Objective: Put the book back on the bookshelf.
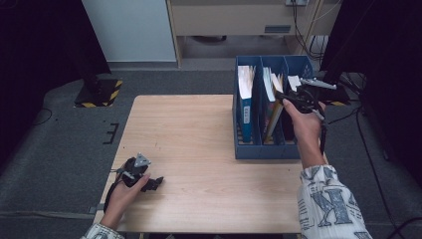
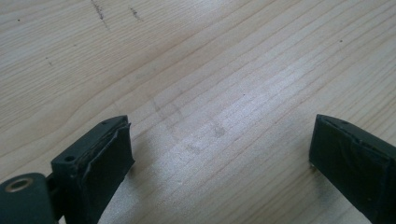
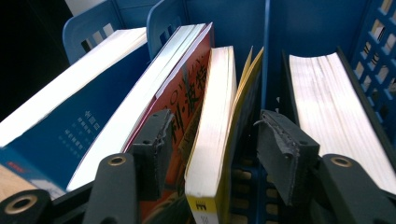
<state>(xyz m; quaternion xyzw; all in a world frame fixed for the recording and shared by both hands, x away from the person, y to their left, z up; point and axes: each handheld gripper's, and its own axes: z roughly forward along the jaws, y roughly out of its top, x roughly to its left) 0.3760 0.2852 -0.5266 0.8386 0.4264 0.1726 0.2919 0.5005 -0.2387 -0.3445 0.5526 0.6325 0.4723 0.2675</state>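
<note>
Right gripper [image 3: 210, 154] over the blue file rack [image 1: 249, 149], jaws parted astride a yellow-covered book [image 3: 215, 126] in its middle slot, red book [image 3: 180, 93] leaning alongside, left gripper [image 2: 219, 158] wide open above bare table [image 1: 199, 129].

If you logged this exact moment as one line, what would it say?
right hand-held gripper: jaws astride yellow-edged book, middle slot of blue file rack, not pressing | left hand-held gripper: open, on table

Left tongs [image 1: 155, 183] rest low, jaws wide; right tongs [image 1: 284, 99] raised, part-open.
</note>
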